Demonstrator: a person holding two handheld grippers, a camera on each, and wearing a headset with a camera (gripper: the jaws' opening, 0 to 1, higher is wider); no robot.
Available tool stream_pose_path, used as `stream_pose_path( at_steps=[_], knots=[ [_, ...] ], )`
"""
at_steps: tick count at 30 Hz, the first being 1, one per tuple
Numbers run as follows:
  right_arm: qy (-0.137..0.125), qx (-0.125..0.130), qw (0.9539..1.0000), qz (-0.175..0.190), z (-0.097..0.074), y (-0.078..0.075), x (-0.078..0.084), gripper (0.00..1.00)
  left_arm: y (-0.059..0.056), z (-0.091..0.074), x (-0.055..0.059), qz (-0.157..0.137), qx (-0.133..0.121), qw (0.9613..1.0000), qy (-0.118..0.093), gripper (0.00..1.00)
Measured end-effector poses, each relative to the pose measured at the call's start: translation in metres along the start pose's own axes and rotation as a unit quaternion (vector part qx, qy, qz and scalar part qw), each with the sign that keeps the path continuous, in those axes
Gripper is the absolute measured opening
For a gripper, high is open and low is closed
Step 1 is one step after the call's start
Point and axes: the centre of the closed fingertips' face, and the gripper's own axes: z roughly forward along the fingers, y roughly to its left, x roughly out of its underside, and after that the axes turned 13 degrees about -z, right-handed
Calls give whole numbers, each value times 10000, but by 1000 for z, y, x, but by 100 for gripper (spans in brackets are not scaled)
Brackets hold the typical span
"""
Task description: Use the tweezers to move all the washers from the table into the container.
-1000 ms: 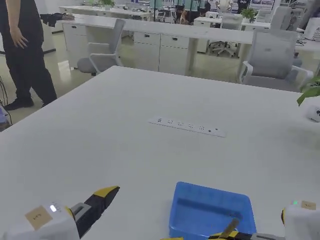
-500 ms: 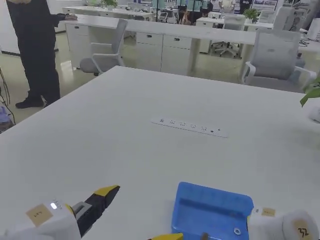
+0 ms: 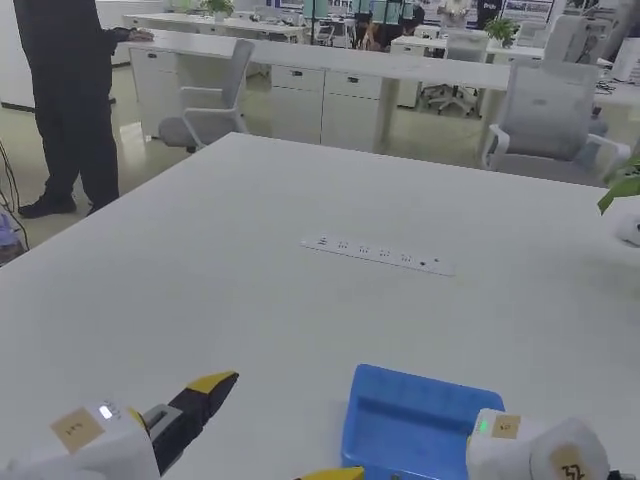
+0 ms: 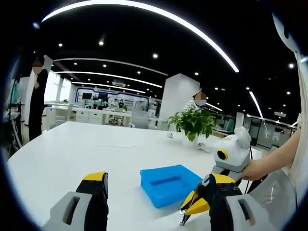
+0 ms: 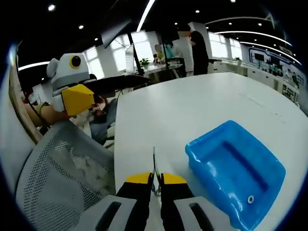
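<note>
The blue container (image 3: 415,410) sits on the white table (image 3: 250,260) near its front edge. One washer (image 5: 250,198) lies inside the blue container (image 5: 236,166). My right gripper (image 5: 155,177) is shut on thin metal tweezers (image 5: 154,161), which stick out past its yellow jaw tips over bare table beside the container. In the head view the right gripper (image 3: 338,473) lies across the container's near edge, its white body covering the near right corner. My left gripper (image 4: 156,192) stands open and holds nothing, left of the container (image 4: 168,183); its yellow tip (image 3: 212,384) points at the table.
A socket strip (image 3: 375,254) is set into the table's middle. Grey office chairs (image 3: 545,120) stand at the far edge, and a person (image 3: 70,90) stands at the far left. A potted plant (image 4: 195,122) is on the table's right. A mesh chair (image 5: 62,168) is near me.
My right gripper has swung left over the container's near edge, hiding the washer and the tweezers in the head view. The person at the far left has stepped closer. The left gripper has stayed put.
</note>
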Motion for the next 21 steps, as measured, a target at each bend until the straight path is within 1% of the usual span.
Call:
stream_pose_path(
  at_steps=[1,4,6,9,11,13,14,15,16,18,19,20,21],
  knots=[
    [-3,-40,10000,3,1,2,0,3,0,0,0,3,0,10000,7,88],
    [5,-132,9996,-230,3,8,-2,3,0,0,0,7,-6,10000,16,88],
    [65,-165,9990,-398,3,11,-2,4,0,0,0,3,-3,10000,1,88],
    [169,-191,9977,-631,5,13,-1,3,0,1,1,0,-4,10000,33,88],
    [240,-194,9958,-861,6,13,0,3,0,1,1,29,0,10000,43,88],
    [369,-225,9938,-1022,7,16,4,3,0,1,2,34,6,10000,57,88],
    [420,-218,9920,-1167,8,17,6,3,0,1,2,37,3,10000,59,88],
    [386,-196,9909,-1273,8,18,5,3,0,1,2,38,-6,10000,51,88],
    [396,-198,9888,-1425,7,21,6,3,1,1,1,21,-10,10000,43,88],
    [395,-187,9875,-1516,7,23,6,3,3,0,0,-34,-31,10000,9,88],
    [400,-141,9853,-1652,7,22,6,3,4,0,0,-58,-41,10000,-7,87],
    [386,-140,9830,-1790,7,23,6,3,4,-1,0,-65,-47,10000,-18,87],
    [399,-162,9816,-1859,7,24,7,2,4,-1,-1,-66,-49,10000,-33,87]
  ],
)
